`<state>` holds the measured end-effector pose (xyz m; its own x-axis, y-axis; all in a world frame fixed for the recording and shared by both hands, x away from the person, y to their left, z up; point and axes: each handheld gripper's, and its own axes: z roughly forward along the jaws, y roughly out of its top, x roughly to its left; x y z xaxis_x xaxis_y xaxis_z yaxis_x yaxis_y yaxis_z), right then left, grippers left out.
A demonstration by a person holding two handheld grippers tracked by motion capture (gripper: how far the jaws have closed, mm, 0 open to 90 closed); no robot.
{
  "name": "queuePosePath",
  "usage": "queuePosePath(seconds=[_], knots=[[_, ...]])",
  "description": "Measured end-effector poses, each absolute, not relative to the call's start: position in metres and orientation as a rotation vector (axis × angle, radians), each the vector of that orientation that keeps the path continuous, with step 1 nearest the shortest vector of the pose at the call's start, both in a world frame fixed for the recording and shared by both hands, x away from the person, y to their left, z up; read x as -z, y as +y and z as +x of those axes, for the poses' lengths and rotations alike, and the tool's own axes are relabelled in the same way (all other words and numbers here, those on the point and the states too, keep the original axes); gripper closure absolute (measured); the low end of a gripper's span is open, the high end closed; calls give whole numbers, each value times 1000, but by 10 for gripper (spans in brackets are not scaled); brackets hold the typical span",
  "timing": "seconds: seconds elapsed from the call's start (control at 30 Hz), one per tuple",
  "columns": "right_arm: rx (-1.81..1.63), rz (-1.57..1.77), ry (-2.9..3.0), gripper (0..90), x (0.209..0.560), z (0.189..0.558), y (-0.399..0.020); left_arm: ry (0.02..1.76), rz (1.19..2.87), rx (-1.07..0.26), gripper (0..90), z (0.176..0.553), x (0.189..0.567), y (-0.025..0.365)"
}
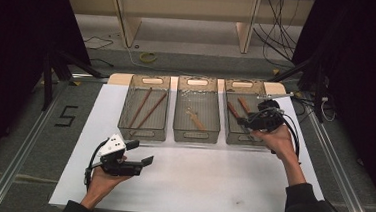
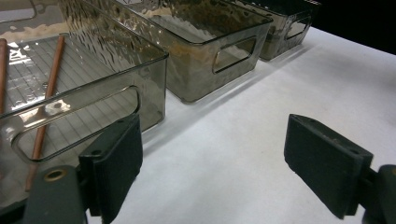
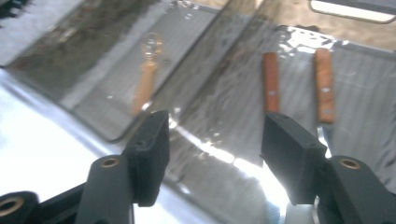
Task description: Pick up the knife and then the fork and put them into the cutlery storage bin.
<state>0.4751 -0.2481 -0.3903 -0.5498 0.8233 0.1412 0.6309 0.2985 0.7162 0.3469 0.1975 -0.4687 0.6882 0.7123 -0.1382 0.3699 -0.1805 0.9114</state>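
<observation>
Three smoky clear bins stand in a row on the white sheet. The left bin (image 1: 146, 133) (image 2: 116, 70) holds two brown chopsticks (image 1: 145, 108) (image 2: 49, 88). A pale wooden utensil (image 1: 195, 119) (image 3: 145, 84) lies in the middle bin (image 1: 196, 135) (image 2: 196, 60). The right bin (image 1: 242, 85) holds two utensils with reddish wooden handles (image 1: 238, 107) (image 3: 271, 81). My right gripper (image 1: 245, 122) (image 3: 215, 154) hangs over the right bin's near end, open, with nothing between its jaws. My left gripper (image 1: 140, 153) (image 2: 219, 158) is open and empty above the sheet, in front of the left bin.
The white sheet (image 1: 195, 181) covers the table in front of the bins. A black cable (image 1: 294, 133) trails from the right gripper. Metal rails run along both sides of the table, and wooden shelving and loose cables lie beyond the bins.
</observation>
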Motion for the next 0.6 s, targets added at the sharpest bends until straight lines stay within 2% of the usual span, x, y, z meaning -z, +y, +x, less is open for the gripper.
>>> queuePosePath(seconds=[0.6], knots=[[-1291,1198,2312,255,398,427,-230,865,1803,-376,190,349,470,198]])
